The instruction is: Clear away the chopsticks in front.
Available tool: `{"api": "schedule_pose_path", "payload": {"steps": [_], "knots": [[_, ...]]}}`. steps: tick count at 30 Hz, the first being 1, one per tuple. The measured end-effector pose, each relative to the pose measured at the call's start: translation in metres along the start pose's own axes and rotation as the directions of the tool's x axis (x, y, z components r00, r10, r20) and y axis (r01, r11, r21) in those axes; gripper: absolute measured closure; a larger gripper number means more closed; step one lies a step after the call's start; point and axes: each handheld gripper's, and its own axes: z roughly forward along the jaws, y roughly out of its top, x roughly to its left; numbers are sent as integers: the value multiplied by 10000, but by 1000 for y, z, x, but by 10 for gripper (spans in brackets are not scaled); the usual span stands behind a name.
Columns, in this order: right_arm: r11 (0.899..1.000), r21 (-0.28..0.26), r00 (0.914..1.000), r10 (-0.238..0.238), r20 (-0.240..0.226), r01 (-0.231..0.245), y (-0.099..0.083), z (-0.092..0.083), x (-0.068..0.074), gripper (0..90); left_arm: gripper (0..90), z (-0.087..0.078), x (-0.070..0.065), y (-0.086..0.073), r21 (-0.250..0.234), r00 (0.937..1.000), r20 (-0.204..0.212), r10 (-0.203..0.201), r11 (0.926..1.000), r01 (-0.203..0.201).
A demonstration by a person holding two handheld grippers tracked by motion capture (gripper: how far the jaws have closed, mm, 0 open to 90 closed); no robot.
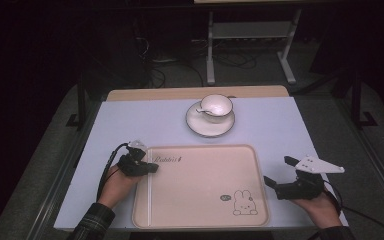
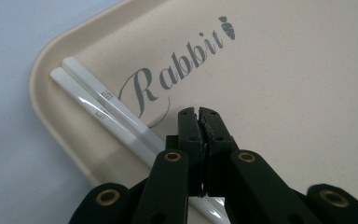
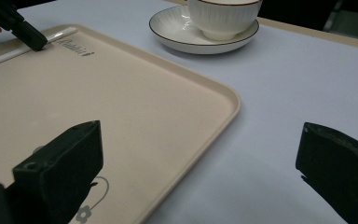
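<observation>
The chopsticks [image 2: 107, 114] lie side by side along the left inner edge of the tray [image 1: 260, 200]. The left gripper [image 2: 199, 116] hovers over them near the tray's lettering, jaws pressed together, empty. The right gripper [image 1: 278, 173] rests beside the tray's right rim, jaws wide.

left gripper [image 2: 199, 116]: matte black plastic jaws, brass-ringed screws, black cable
right gripper [image 1: 280, 174]: chunky black jaws, grey three-cornered plate with holes on top
sleeve [image 1: 94, 220]: dark plaid flannel cuff
</observation>
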Motion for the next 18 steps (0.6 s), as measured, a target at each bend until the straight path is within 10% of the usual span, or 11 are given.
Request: {"api": "schedule_pose_path", "payload": {"steps": [8,18], "knots": [[10000,-26,10000,-17,0,17,0,-1,0,0,768,-13,-6,5,-754,9994,184,278,9968,-263],[9999,-122,10000,-24,-47,23,0,-2,1,0,425,-49,-10,-10,-2517,9970,-324,708,9648,-767]]}}
